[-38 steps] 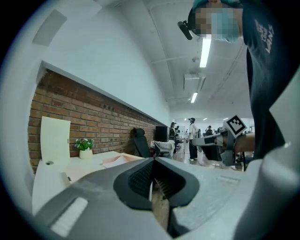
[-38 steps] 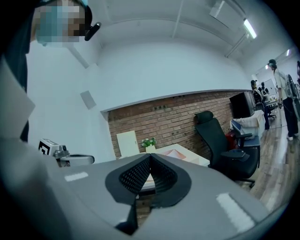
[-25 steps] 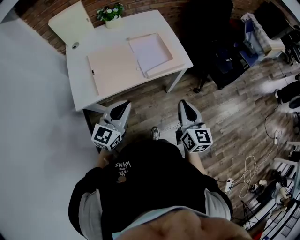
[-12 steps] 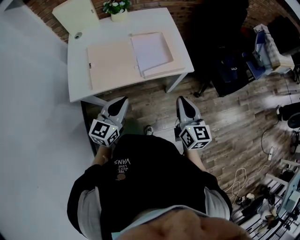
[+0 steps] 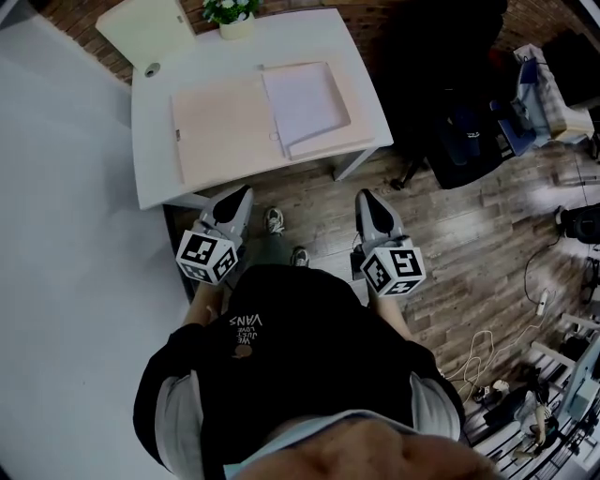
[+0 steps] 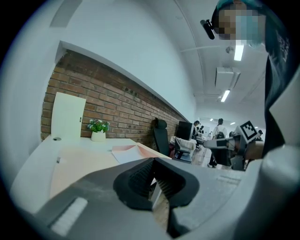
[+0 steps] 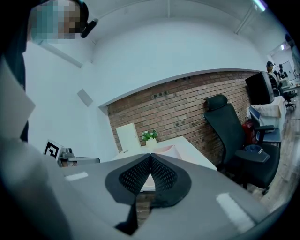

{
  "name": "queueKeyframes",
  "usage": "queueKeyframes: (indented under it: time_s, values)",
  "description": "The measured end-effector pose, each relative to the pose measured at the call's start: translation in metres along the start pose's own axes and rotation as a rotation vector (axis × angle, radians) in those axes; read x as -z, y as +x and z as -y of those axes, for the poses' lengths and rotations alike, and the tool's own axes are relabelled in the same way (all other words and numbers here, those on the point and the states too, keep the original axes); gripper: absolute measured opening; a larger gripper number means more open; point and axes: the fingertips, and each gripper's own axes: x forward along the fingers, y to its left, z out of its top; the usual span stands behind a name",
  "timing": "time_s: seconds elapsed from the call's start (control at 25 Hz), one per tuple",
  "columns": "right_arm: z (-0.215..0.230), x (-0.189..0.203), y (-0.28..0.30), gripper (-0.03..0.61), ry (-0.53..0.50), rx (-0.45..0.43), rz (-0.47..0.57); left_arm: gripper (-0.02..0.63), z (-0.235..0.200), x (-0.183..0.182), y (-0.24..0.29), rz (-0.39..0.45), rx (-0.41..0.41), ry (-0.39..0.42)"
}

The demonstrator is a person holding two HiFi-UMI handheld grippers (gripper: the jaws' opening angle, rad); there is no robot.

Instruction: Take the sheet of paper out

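A pale pink folder (image 5: 225,127) lies open on the white table (image 5: 155,178). The white sheet of paper (image 5: 302,101) rests in its right half. In the left gripper view the folder (image 6: 84,161) and the sheet (image 6: 129,153) lie ahead on the tabletop. My left gripper (image 5: 242,195) is shut and empty, its tip at the table's front edge. My right gripper (image 5: 366,199) is also shut and empty, over the wooden floor just short of the table's right leg. Both gripper views show the jaws together, left (image 6: 152,174) and right (image 7: 150,164), holding nothing.
A small potted plant (image 5: 225,17) and a small round object (image 5: 152,68) stand at the table's back. A white board (image 5: 150,33) leans on the brick wall. A black office chair (image 7: 229,126) stands right of the table. Cables (image 5: 487,356) lie on the floor.
The person has stepped toward the table, a shoe now showing between the grippers. Both grippers have come closer to the table's front edge, still shut.
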Motion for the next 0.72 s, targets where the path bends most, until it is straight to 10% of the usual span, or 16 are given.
queueKeyframes:
  time_s: [0.72]
  values:
    - [0.009, -0.026, 0.090, 0.002, 0.005, 0.089, 0.034, 0.000, -0.075, -0.025, 0.071, -0.039, 0.104, -0.026]
